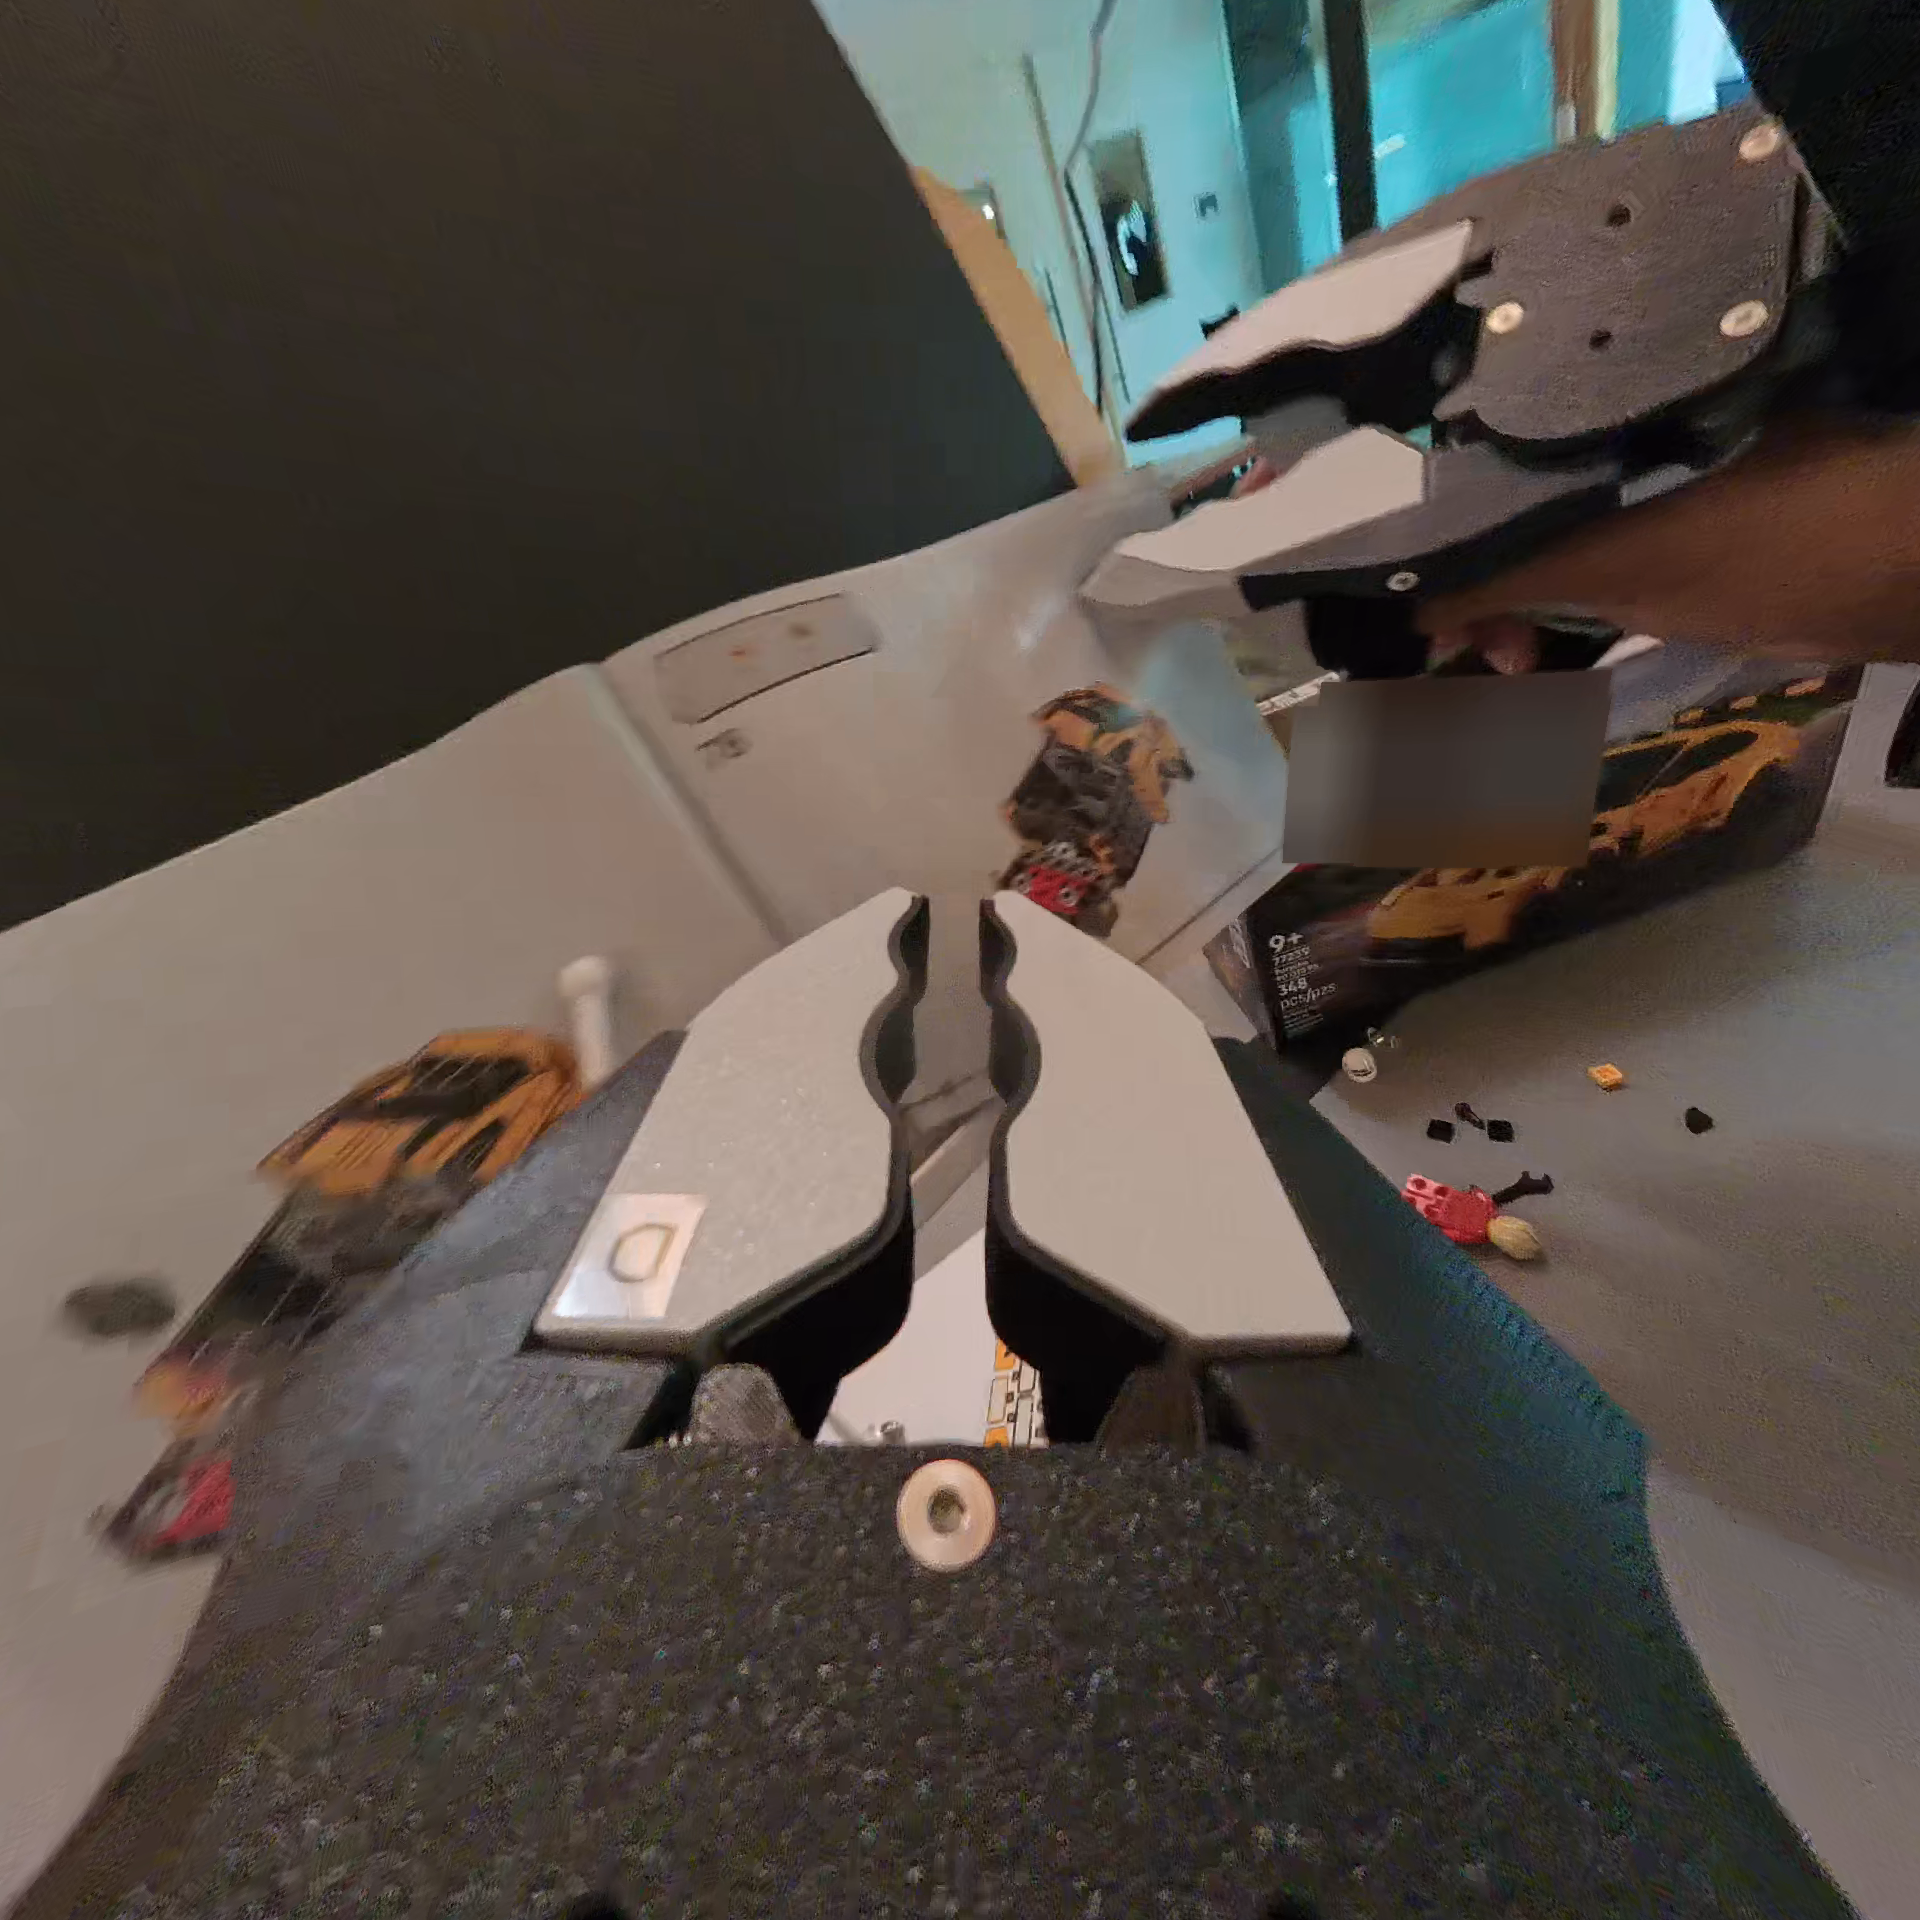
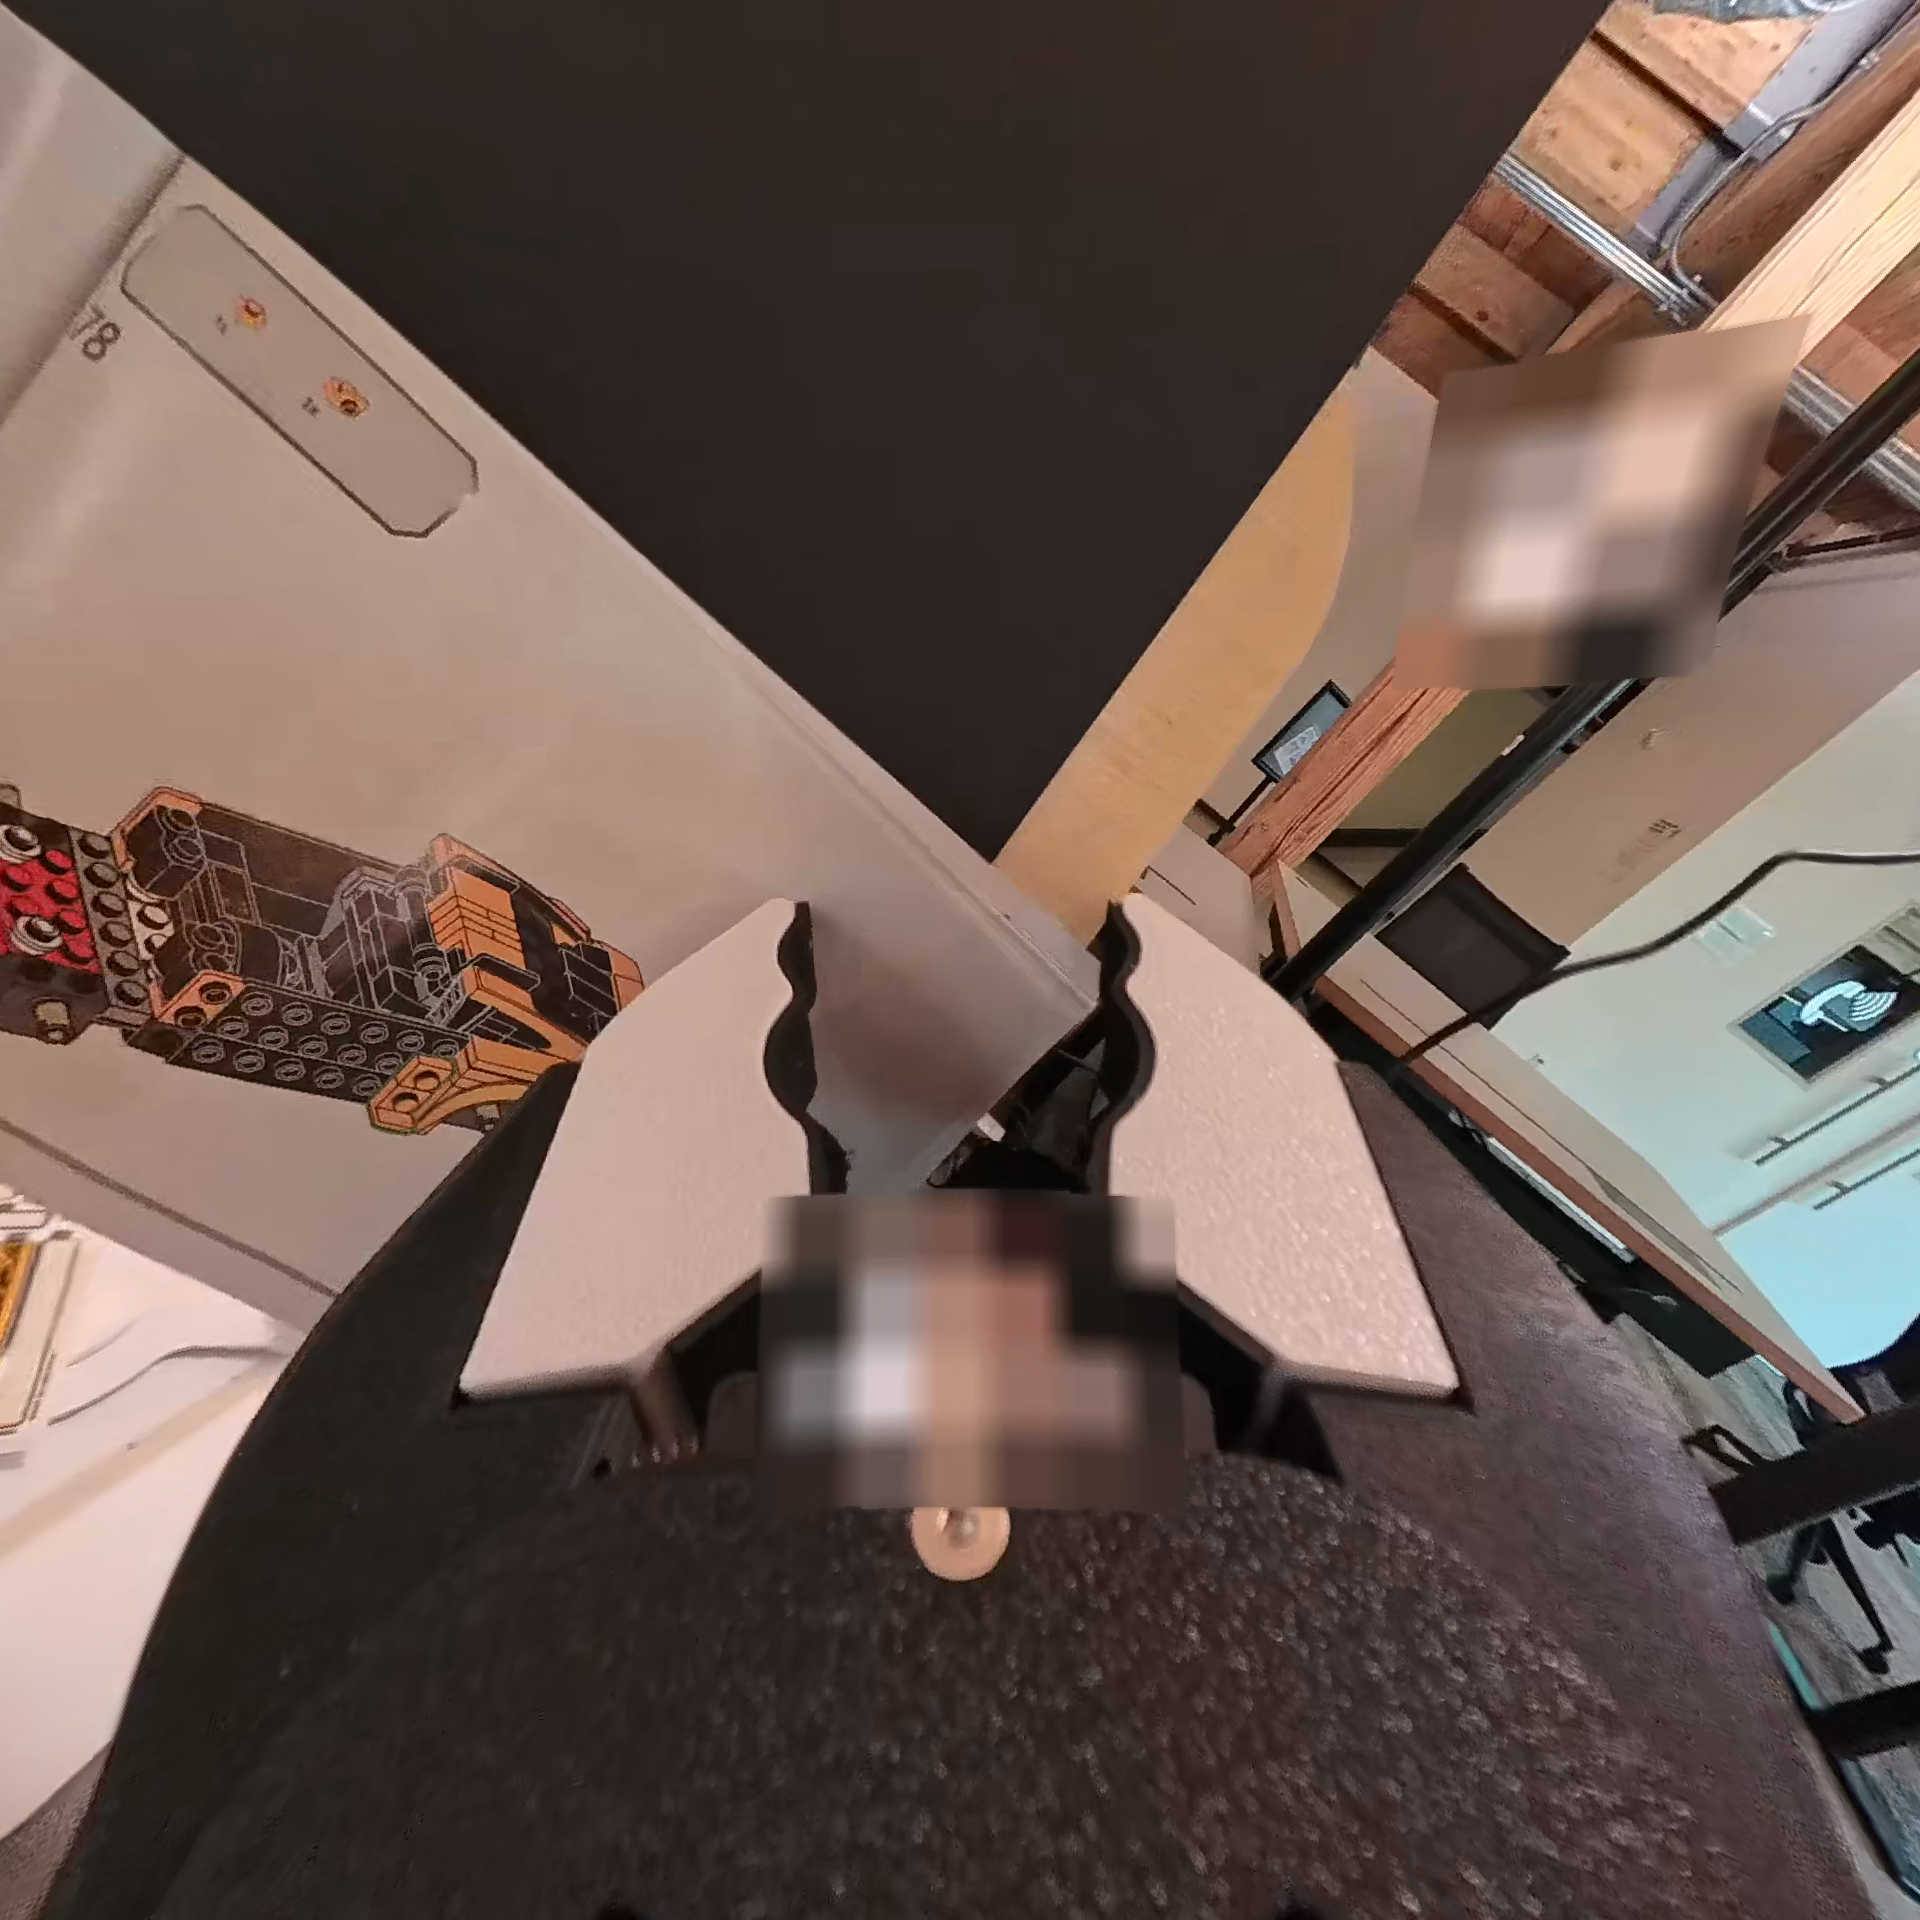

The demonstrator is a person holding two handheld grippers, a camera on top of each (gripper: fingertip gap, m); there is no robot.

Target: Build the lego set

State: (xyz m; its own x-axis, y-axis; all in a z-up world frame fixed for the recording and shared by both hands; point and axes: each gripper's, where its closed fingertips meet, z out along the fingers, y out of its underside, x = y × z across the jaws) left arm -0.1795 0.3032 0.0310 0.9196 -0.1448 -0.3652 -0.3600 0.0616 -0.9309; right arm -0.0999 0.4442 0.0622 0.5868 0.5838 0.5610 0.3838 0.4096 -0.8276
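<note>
left tool (image 1: pixel 954 914) slightly spread, bare | right tool (image 2: pixel 956 914) spread wide | instruction booklet (image 2: pixel 416 665) (pale grey pages) open

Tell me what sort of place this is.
Probably an office or workshop used for building a brick toy set: a grey table with loose toy bricks, the set's box, an open instruction booklet, and desks and wall screens beyond.

Soft indoor light, motion blur leftward, strong wide-angle edge distortion
</note>
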